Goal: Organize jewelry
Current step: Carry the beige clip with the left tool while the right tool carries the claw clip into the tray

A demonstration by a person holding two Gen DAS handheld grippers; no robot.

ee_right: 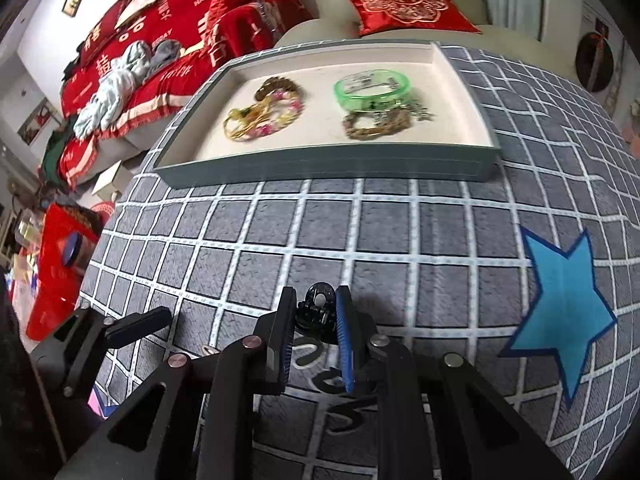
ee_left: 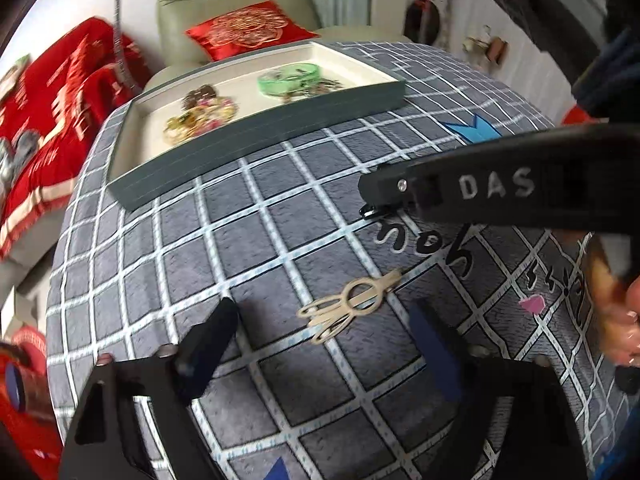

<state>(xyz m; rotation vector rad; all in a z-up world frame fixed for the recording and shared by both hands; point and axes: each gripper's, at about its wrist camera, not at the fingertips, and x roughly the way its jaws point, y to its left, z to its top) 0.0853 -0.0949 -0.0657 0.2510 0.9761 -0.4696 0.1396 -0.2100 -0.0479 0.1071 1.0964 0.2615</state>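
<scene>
Up close, the right tongs (ee_right: 312, 336) are clamped on a small black clip (ee_right: 319, 309), held just above the grey checked worktop (ee_right: 360, 232). White letters "DAS" (ee_left: 496, 186) read clearly on the right tool's black arm. The left tongs (ee_left: 328, 344) stand spread wide apart, holding nothing, with a pale gold hair clip (ee_left: 350, 304) lying on the cloth between them. At twelve o'clock sits the grey-edged tray (ee_right: 332, 168) holding a green bangle (ee_right: 372, 86) and beaded bracelets (ee_right: 264, 114); a blue star (ee_right: 560, 308) lies at three o'clock.

Black clip (ee_right: 318, 310) pinched upright; gold clip (ee_left: 350, 304) flat.
</scene>
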